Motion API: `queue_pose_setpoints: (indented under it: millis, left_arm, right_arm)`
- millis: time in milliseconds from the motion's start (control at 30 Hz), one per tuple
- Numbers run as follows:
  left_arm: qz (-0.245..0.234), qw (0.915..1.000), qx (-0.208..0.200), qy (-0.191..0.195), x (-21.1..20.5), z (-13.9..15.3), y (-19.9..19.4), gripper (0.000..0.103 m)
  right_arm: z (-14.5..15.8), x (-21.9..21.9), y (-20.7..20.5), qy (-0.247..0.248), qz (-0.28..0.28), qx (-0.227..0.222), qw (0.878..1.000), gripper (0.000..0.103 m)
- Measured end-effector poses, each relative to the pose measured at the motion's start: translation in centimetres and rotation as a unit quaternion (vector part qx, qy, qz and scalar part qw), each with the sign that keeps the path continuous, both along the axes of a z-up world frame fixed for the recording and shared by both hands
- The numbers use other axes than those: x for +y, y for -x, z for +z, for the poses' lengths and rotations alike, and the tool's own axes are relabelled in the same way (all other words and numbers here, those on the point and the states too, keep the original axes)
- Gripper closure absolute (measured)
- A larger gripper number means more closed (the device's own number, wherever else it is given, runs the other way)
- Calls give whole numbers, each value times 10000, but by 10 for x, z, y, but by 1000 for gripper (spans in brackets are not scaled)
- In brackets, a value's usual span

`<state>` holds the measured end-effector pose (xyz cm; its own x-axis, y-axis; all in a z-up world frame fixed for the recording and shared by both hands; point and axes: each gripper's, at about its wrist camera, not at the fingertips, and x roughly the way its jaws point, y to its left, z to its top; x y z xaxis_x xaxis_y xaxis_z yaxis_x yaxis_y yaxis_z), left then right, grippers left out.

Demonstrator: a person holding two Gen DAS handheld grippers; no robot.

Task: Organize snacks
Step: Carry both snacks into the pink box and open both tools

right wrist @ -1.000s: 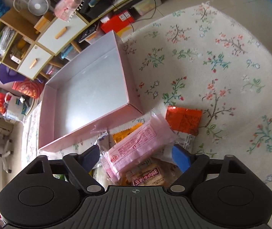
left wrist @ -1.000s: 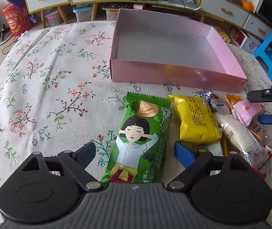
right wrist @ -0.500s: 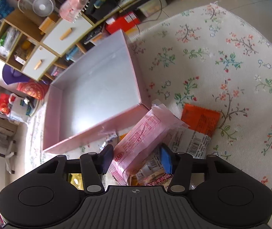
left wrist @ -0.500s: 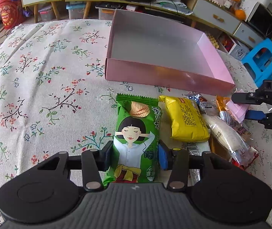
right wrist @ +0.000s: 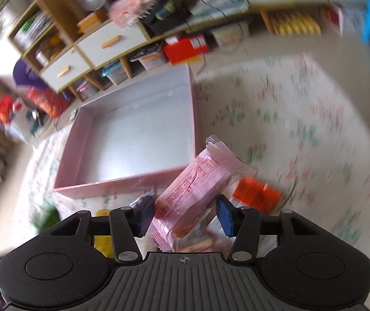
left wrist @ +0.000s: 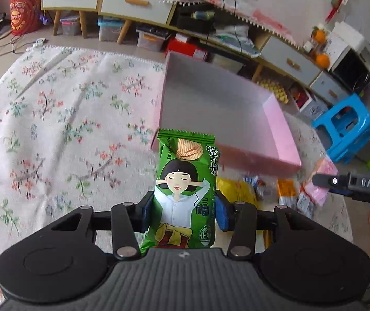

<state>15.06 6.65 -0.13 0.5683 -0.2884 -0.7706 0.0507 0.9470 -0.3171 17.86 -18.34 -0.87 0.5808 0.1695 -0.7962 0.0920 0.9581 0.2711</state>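
My left gripper (left wrist: 183,213) is shut on a green snack packet (left wrist: 186,186) with a cartoon girl, held up off the floral cloth in front of the pink box (left wrist: 278,123). My right gripper (right wrist: 183,216) is shut on a pink wrapped snack (right wrist: 198,184), lifted near the pink box's (right wrist: 99,184) front corner. The right gripper also shows at the right of the left wrist view (left wrist: 322,181). The box looks empty inside.
Loose snacks lie on the cloth in front of the box: a yellow packet (left wrist: 233,189), an orange one (right wrist: 256,194) and small wrapped ones (left wrist: 260,185). A blue stool (left wrist: 345,127) and low cabinets (left wrist: 133,2) stand beyond the table.
Both grippers closed on their packets, then lifted them off the cloth and moved towards the pink box. The views are blurred by motion.
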Motion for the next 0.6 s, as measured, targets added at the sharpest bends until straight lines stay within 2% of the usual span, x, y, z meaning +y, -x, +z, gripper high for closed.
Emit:
queue_pose_setpoints:
  millis: [133,233,333,500,600]
  left_arm:
    - [148,9992,-355,75,1,8,-21,60]
    - [260,9976,-555,328,1,13,-36,60]
    - [260,9967,-671,387,-7,10,-48,60]
    - [229,9957,-895,93,-23,2,-71,60]
    - [246,9966,-785,-29,-24,-10,-77,56]
  right_arm:
    - [11,14,-11,607,616,-266,9959,52]
    - [20,24,-26,1045,940,-567,9885,52]
    - [20,36,-43,1380,1218,-688,9805,52]
    - [10,60,-61,1880,1511,-810,9671,52]
    - [0,66,-66,2034,1420,-868,9649,51]
